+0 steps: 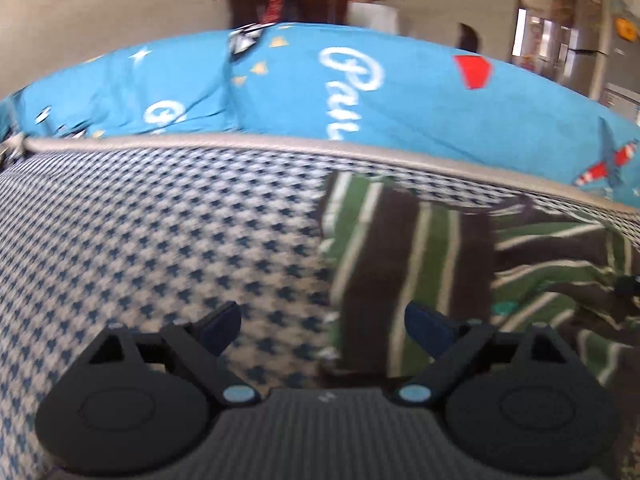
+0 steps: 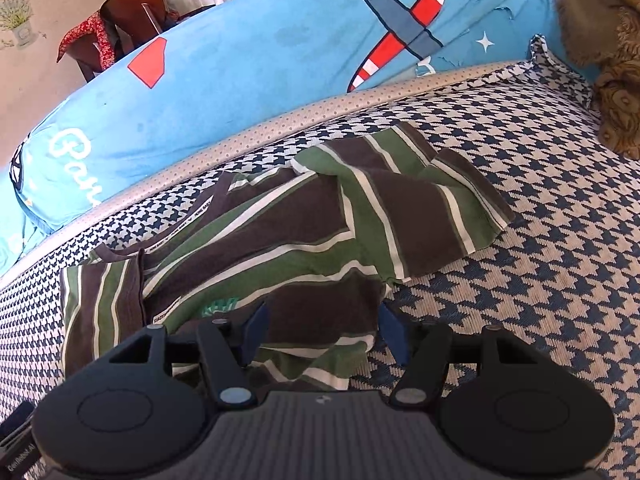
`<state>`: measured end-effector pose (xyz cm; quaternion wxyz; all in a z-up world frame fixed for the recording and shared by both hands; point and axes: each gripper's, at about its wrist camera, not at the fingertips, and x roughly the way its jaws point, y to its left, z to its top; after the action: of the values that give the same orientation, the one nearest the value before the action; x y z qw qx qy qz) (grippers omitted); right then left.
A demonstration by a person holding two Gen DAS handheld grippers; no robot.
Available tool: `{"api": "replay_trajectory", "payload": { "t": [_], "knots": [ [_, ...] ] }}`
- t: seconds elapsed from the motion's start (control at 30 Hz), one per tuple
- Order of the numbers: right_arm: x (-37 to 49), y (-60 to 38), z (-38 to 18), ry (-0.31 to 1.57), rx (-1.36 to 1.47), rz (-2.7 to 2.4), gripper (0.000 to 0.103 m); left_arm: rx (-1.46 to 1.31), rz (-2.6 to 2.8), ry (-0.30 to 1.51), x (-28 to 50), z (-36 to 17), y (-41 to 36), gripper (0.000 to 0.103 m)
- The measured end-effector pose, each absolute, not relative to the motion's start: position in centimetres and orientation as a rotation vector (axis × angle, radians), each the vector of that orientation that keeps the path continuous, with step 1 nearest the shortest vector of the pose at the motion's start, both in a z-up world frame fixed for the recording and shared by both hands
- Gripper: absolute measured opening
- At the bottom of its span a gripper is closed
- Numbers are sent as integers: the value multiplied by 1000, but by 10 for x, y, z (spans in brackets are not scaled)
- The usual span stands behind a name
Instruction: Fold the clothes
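My left gripper (image 1: 322, 330) is spread wide over bare houndstooth cover (image 1: 160, 240), holding nothing; my right gripper (image 2: 322, 334) is likewise agape above the shirt's near edge. The striped shirt (image 2: 288, 232) lies rumpled on the cover; beyond it, 1 blue cushion (image 2: 260, 60).

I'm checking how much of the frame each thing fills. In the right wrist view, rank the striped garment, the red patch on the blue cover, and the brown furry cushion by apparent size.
1. striped garment
2. brown furry cushion, partly cut off by the frame
3. red patch
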<state>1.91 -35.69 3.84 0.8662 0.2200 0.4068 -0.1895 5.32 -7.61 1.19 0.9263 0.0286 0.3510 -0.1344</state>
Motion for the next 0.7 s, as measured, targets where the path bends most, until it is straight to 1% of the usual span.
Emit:
{"api": "replay_trajectory", "payload": {
  "t": [0.2, 0.7],
  "knots": [
    [21, -357, 39, 852, 458, -397, 61, 137, -373, 704, 62, 3, -122, 93],
    [27, -357, 38, 861, 453, -392, 61, 199, -436, 737, 85, -28, -164, 93]
  ]
}}
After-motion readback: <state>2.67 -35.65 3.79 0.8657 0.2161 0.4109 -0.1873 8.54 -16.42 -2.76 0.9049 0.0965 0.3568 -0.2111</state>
